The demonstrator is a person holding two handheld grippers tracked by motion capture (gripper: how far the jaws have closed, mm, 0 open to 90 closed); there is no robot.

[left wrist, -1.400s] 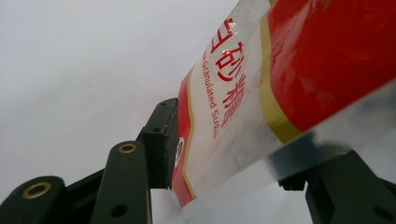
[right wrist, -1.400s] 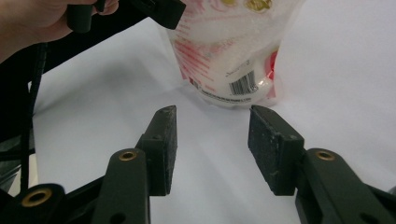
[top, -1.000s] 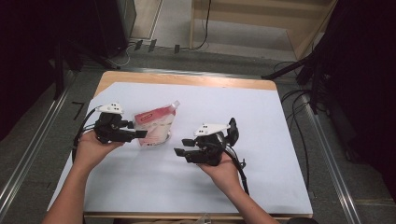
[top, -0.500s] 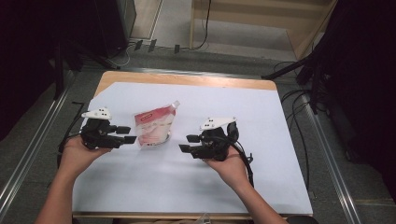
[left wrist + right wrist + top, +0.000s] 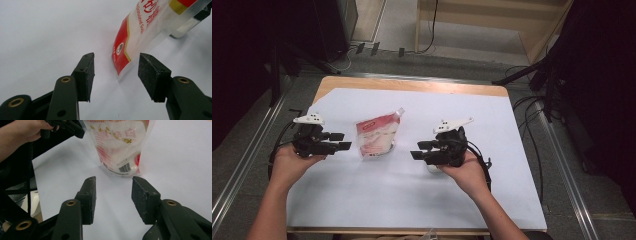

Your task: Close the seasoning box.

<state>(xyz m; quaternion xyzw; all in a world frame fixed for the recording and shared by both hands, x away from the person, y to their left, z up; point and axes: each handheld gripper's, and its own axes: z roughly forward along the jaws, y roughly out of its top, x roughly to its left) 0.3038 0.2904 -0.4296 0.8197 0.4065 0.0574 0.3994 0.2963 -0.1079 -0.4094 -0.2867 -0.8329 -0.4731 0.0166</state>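
A red and white spouted pouch (image 5: 377, 135) of white granules lies on the white sheet between both grippers. My left gripper (image 5: 341, 141) is held just left of it, open, tips pointing at it. In the left gripper view the pouch's (image 5: 140, 37) corner lies just beyond the open gripper (image 5: 116, 67), apart from the pads. My right gripper (image 5: 418, 150) hovers to the pouch's right, also open. In the right gripper view the barcode end of the pouch (image 5: 120, 147) sits a short way past the open gripper (image 5: 113, 185). Nothing is between either pair of jaws.
The white sheet (image 5: 462, 200) covers a wooden table (image 5: 412, 84) with metal rails along both sides. A clear, glass-like object (image 5: 183, 28) rests by the pouch's far end. Cables (image 5: 532, 107) trail off the table's right. The left hand and its gripper (image 5: 62, 126) appear top left.
My left gripper has drawn back to the left, away from the pouch it was against. The right gripper has shifted slightly right. The pouch has stayed put.
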